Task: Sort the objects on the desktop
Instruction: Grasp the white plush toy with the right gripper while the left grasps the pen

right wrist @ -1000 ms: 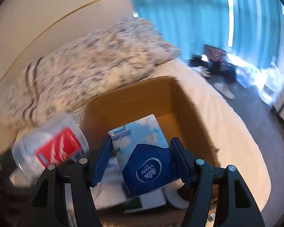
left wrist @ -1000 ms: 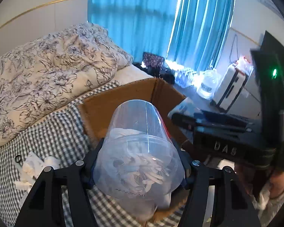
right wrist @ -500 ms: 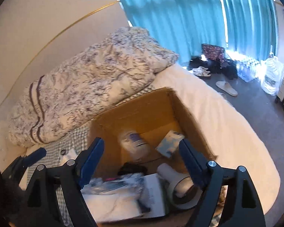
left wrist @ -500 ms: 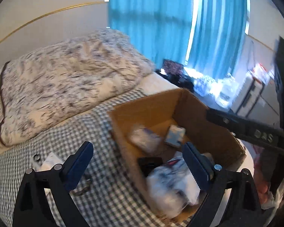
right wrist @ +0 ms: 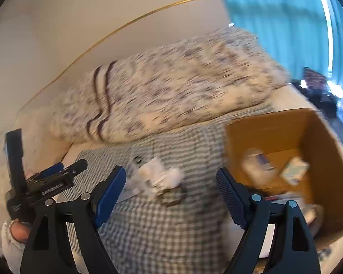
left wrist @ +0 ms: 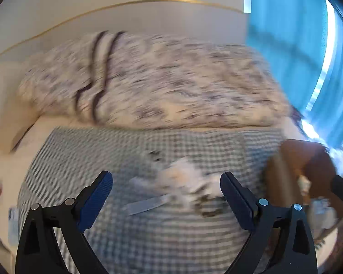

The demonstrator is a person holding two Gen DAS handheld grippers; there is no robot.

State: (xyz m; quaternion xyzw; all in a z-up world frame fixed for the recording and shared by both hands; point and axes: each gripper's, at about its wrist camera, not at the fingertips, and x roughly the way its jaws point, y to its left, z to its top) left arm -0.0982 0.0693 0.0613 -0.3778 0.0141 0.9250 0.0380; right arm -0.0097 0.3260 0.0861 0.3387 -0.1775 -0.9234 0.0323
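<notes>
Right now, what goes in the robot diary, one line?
left gripper: jaws open, empty | right gripper: jaws open, empty | white clutter on checked cloth

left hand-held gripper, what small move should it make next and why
Probably ease the left hand-held gripper forward and down onto the white crumpled pile on the checked cloth. Its jaws are open and empty, the pile lies just ahead between them, and the cardboard box sits to the right.

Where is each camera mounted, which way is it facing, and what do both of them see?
Left wrist: on the left gripper, open, facing the checked cloth and a blurred white pile.
Right wrist: on the right gripper, open, facing the cardboard box; the person's left hand shows.
Shared: cloth, pile, floral duvet, box.
</notes>
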